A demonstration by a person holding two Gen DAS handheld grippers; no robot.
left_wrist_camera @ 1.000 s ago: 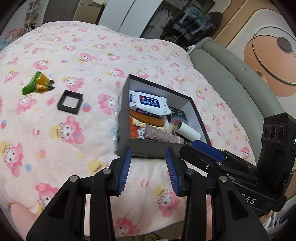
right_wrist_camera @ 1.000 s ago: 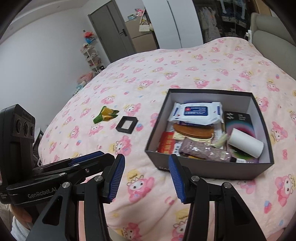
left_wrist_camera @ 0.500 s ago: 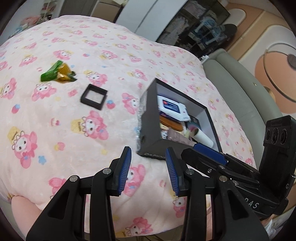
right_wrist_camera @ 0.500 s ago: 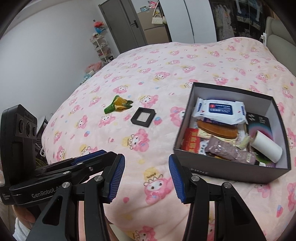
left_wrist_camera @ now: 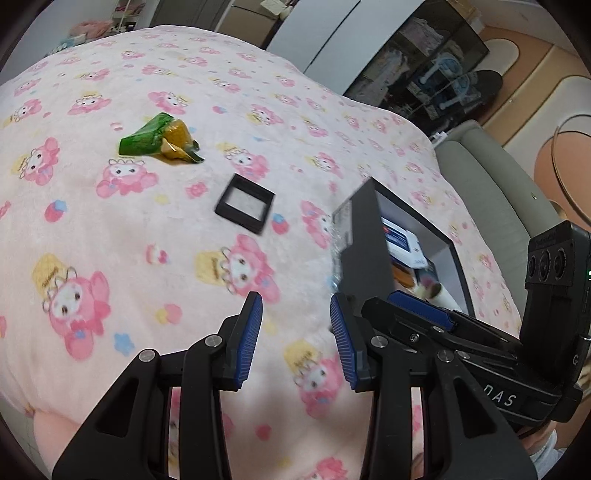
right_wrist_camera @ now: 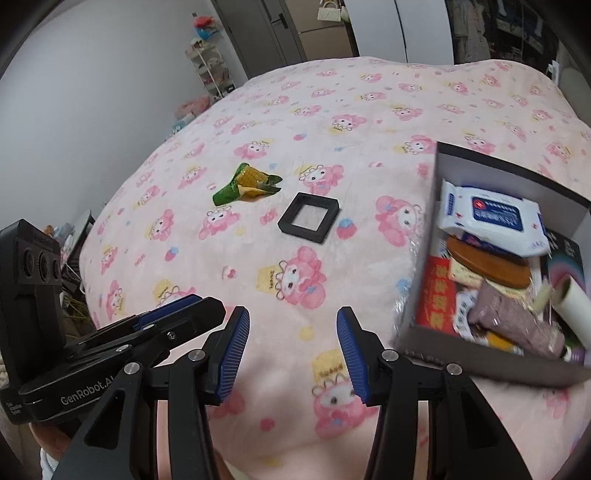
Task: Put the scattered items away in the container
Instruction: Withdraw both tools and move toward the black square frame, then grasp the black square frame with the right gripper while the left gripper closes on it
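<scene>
Home bedroom, bed under pink cartoon blanket (right_wrist_camera: 332, 110), padded headboard (left_wrist_camera: 491, 192), wardrobe doors (right_wrist_camera: 288, 26)

A pink bed (right_wrist_camera: 369, 122) carries 1 box (right_wrist_camera: 480, 363), 1 black frame (right_wrist_camera: 308, 218), 1 green wrapper (right_wrist_camera: 243, 184).

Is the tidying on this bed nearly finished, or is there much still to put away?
Mostly done. The dark box already holds a wipes pack, a comb, a white roll and more. Nothing is in hand: the left hand-held gripper and right hand-held gripper are both open and empty. Left on the pink blanket: a green and yellow wrapper and a small black square frame.
</scene>
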